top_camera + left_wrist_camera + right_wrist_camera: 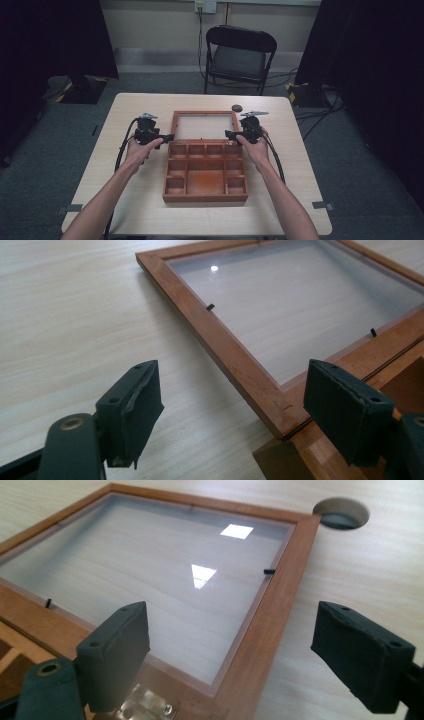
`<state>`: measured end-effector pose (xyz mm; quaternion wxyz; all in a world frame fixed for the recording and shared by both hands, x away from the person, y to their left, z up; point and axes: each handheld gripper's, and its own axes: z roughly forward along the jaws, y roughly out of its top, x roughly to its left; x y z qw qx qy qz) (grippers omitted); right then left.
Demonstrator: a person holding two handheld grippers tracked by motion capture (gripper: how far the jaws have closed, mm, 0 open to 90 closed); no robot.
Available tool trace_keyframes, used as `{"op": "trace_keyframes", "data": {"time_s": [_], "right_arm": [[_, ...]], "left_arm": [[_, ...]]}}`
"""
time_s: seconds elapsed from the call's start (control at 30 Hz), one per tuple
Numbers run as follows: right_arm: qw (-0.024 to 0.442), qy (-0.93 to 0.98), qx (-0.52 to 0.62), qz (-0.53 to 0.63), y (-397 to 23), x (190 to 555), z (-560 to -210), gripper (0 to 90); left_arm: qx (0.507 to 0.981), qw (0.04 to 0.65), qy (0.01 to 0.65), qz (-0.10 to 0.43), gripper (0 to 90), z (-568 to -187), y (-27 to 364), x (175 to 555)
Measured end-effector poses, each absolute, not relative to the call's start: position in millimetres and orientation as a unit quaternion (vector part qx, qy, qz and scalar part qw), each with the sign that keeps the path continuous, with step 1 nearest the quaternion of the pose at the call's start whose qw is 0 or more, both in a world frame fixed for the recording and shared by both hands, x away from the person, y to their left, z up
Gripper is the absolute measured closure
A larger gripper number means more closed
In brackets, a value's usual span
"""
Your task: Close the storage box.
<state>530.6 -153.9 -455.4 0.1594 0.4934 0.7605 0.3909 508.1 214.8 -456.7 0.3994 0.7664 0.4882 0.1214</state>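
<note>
Clearly we are dealing with a hinged wooden box [205,172] lying open in the middle of the table [135,210], its glazed lid [204,125] folded flat on the far side and the compartment tray nearest us. We are bringing the left gripper [167,136] to the lid's left rail near the hinge line, and its 2 jaws are standing apart, straddling the corner of the frame [225,347] without pressing on it. We are holding the right gripper [230,134] at the opposite rail [260,630], jaws likewise spread and empty. We are judging the lid to be stiff and fairly light, but its pane [150,575] looks fragile and slick, so we are planning to pinch only the wooden rails, 1 gripper per side, and to swing it evenly about the metal hinge [145,707].
</note>
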Motion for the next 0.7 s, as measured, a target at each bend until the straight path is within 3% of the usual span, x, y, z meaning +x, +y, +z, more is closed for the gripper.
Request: {"op": "trace_keyframes", "data": {"time_s": [0.43,0.53,0.7], "right_arm": [[0.112,0.754,0.519,0.386,-149.5,539.1,-469.7,12.9],[0.099,0.749,0.528,0.387,-149.7,542.1,-472.6,8.2],[0.073,0.742,0.534,0.398,-151.1,544.9,-476.1,7.9]], "left_arm": [[0.768,0.398,0.491,0.1,20.2,-462.2,196.7,517.8],[0.77,0.402,0.486,0.096,17.9,-464.5,193.1,519.0],[0.769,0.403,0.49,0.081,13.5,-467.4,195.4,523.6]]}}
